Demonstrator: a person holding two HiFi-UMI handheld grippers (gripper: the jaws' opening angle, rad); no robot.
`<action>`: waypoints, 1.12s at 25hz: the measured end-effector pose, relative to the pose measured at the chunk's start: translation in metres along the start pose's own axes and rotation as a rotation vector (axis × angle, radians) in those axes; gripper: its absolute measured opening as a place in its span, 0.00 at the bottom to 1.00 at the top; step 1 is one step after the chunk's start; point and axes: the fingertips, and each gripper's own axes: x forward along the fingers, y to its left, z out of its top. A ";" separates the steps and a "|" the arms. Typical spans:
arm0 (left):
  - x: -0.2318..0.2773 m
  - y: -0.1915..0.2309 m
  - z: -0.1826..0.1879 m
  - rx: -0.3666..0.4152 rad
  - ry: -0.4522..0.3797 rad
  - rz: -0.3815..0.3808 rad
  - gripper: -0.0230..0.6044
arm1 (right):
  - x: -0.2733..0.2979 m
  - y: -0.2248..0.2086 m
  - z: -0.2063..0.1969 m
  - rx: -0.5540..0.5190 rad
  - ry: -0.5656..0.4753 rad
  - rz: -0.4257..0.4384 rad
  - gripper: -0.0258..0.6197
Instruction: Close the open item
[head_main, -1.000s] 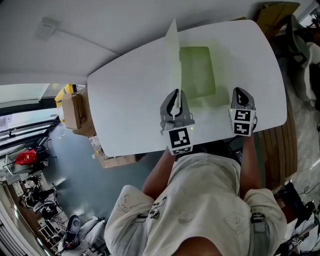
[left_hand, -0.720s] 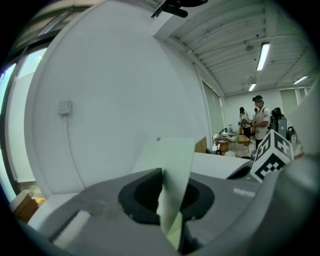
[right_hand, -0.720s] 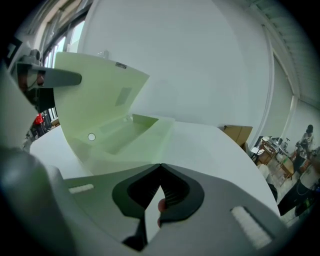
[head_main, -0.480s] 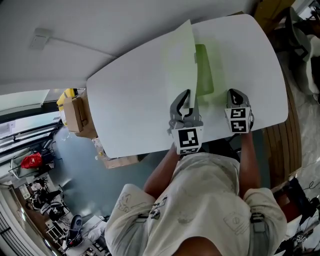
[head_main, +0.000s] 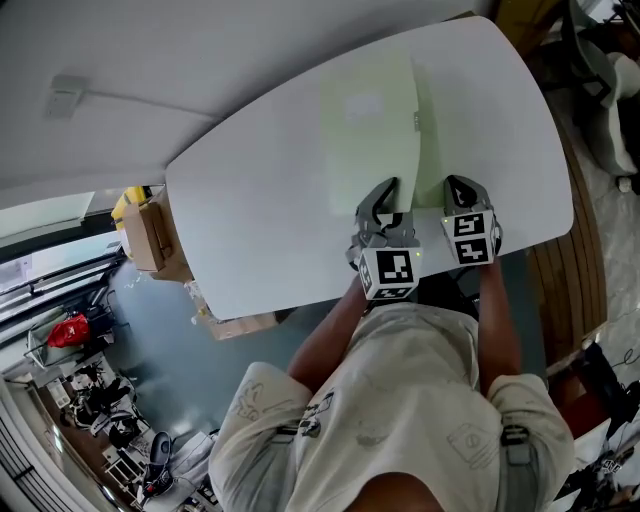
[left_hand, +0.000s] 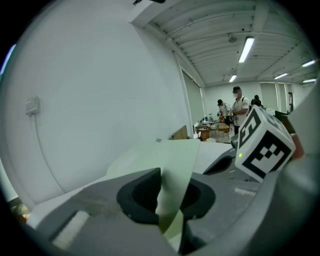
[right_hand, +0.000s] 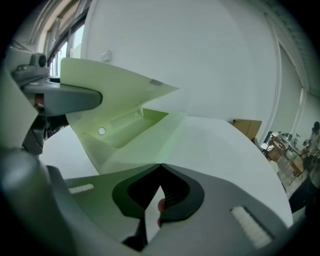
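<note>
Pale green folder (head_main: 368, 125) on white table (head_main: 250, 215), cover partly raised, left tool (head_main: 386, 192) jaws just opening, loosely around cover's edge, right tool (head_main: 456, 186) jaws together, empty.

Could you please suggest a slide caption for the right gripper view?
Shut right tongs face a pale green folder on the white table, its cover partly raised.

Left gripper (head_main: 386, 192) jaws just opening round flap (head_main: 365, 120); right gripper (head_main: 457, 185) closed.
</note>
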 end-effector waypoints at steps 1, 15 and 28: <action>0.002 -0.003 -0.001 0.002 0.004 -0.007 0.12 | -0.001 0.001 0.000 0.000 0.000 0.002 0.04; 0.027 -0.040 -0.033 0.078 0.121 -0.126 0.15 | -0.002 0.001 0.001 -0.009 -0.023 0.023 0.04; 0.035 -0.056 -0.059 0.128 0.206 -0.256 0.25 | 0.006 0.002 0.003 -0.014 -0.025 0.036 0.04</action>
